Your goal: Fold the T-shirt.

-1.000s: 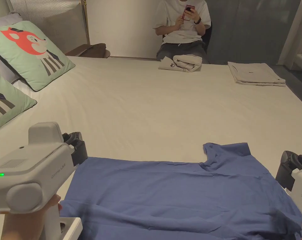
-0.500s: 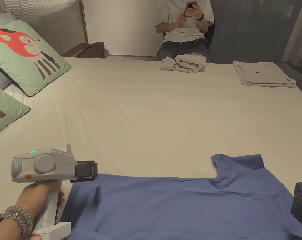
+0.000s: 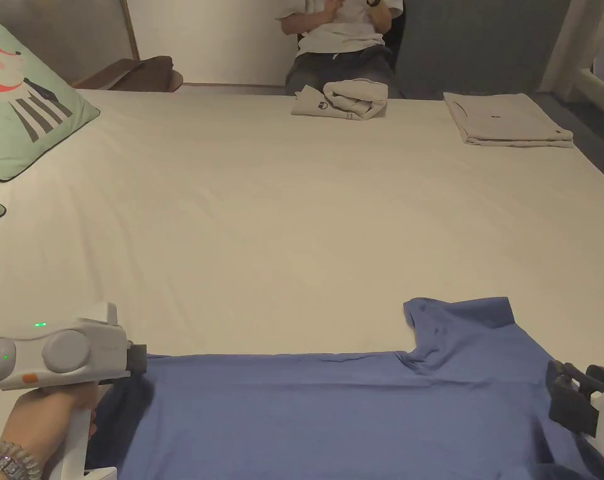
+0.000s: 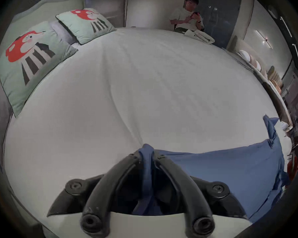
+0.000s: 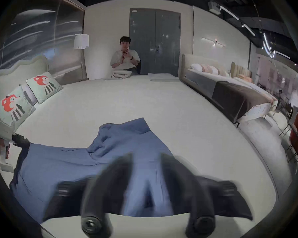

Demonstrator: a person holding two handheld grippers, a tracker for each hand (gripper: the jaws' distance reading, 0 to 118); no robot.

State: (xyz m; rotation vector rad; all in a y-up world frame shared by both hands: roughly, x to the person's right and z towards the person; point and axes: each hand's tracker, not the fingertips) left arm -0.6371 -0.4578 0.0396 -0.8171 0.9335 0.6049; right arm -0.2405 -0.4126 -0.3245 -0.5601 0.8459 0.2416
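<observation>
Two tongs flank the blue T-shirt [image 3: 344, 412], spread flat at the near edge of the bed [image 3: 294, 219], in the head view. From the left gripper view, the left tongs [image 4: 147, 155] pinch a bunched corner of shirt. Blurred in the right gripper view, the right tongs [image 5: 145, 157] stand parted over the cloth.

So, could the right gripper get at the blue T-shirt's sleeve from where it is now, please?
Probably yes: the right gripper hovers open over the T-shirt, and the sleeve lies flat just beyond it with nothing between them.
</observation>
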